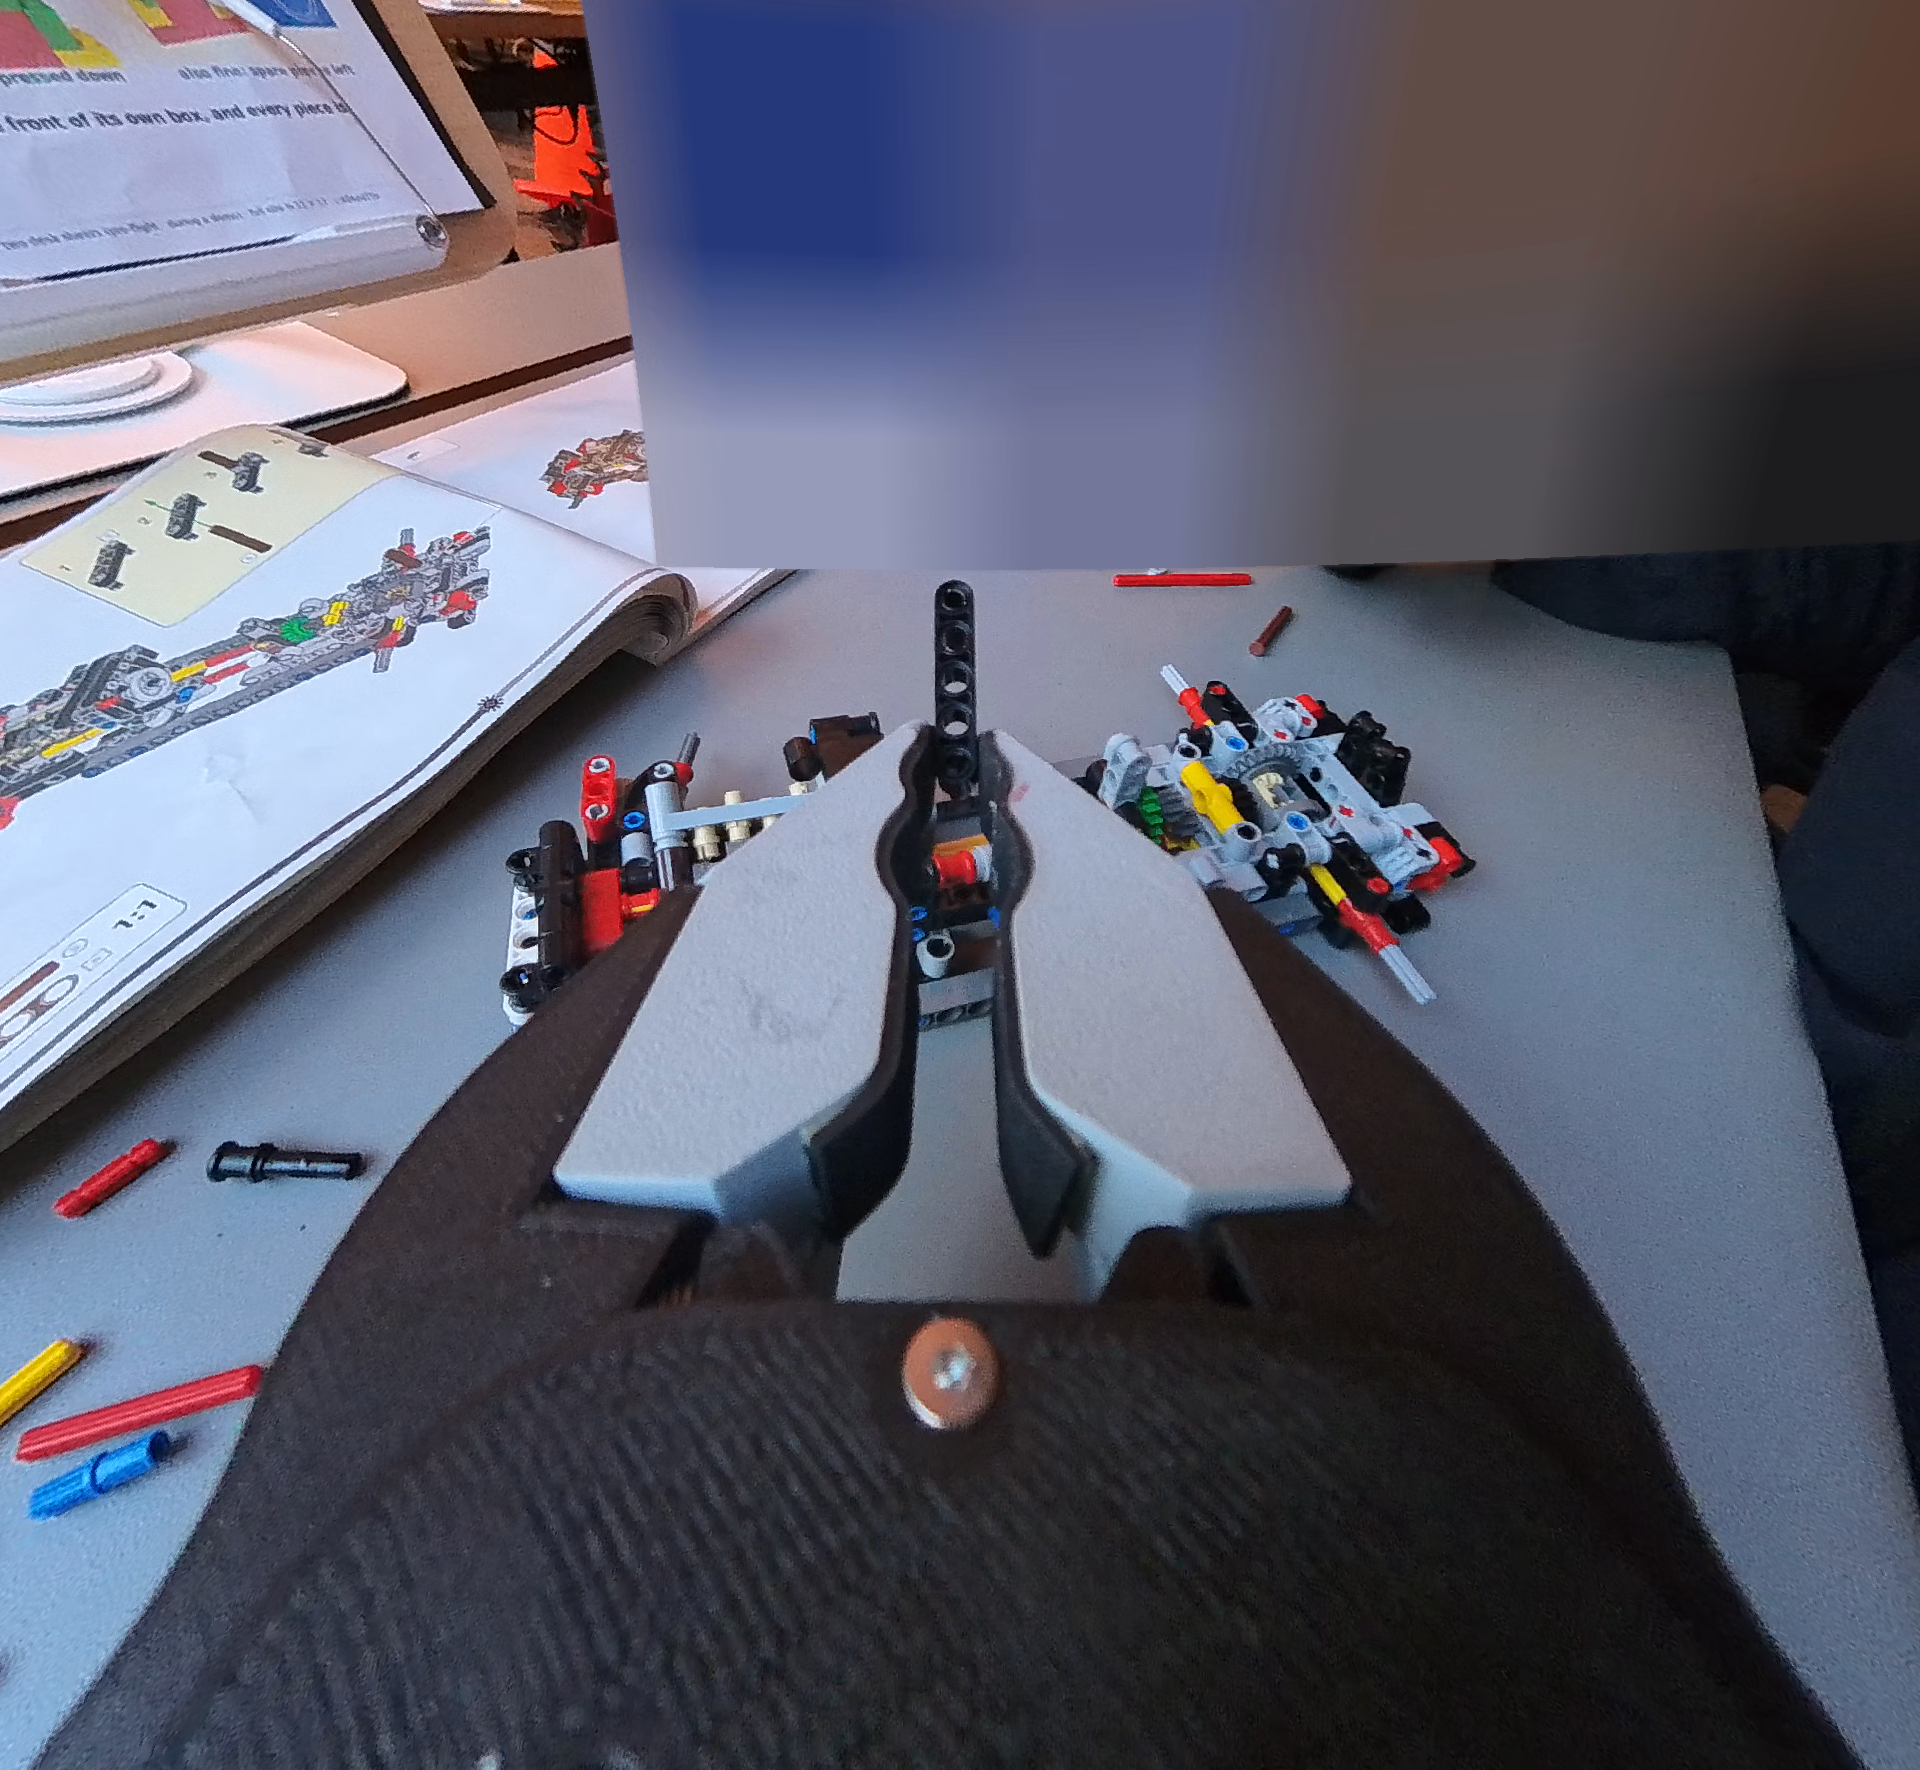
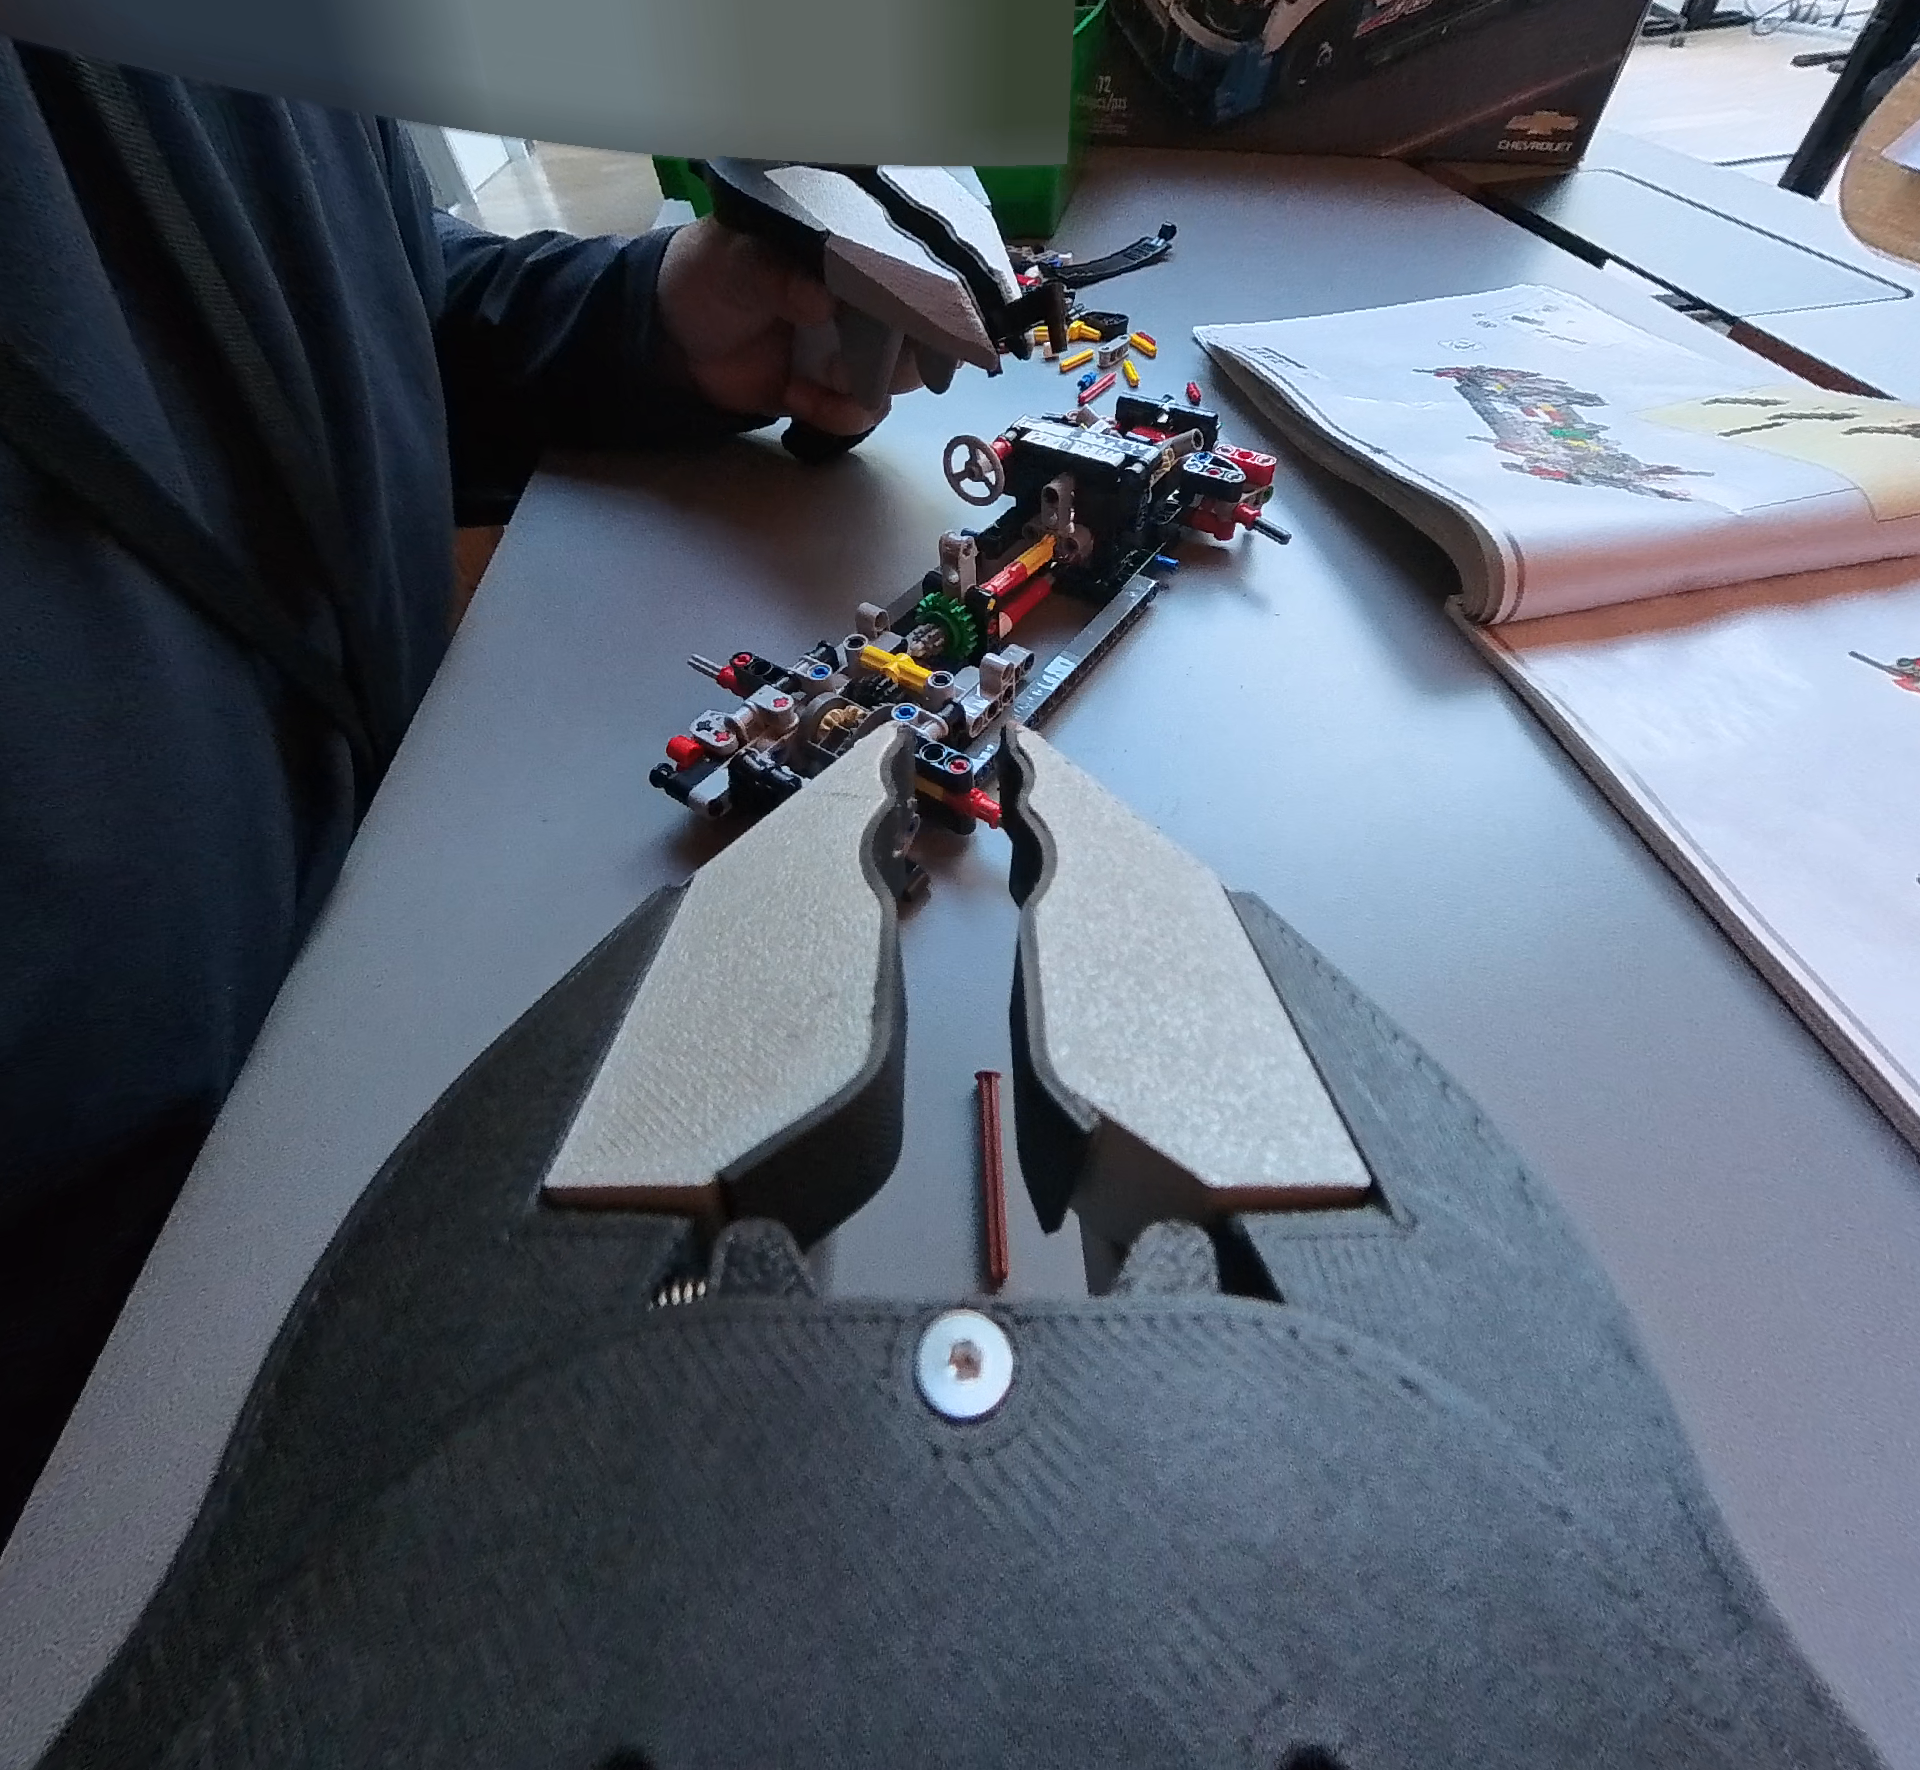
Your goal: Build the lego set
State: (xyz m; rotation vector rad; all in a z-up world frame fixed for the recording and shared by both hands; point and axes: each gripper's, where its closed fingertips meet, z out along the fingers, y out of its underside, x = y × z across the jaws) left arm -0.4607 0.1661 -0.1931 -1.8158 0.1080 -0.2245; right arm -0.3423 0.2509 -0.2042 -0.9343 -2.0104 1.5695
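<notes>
Grey counter (image 2: 1351, 837) carries a brick chassis (image 2: 935, 660). Left tongs (image 1: 954, 744) clamp a black beam (image 1: 954, 671). Right tongs (image 2: 951, 754) stand apart at the chassis end.

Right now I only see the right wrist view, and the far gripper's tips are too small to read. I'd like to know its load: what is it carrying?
Observer: The left gripper is shut on a black beam with round holes, which sticks out past the fingertips.
Operator: Any loose parts on that side?
Observer: A black pin and a blue pin lie on the table beside the open instruction booklet.
Operator: What's behind the booklet?
Observer: A screen on a white stand.
</notes>
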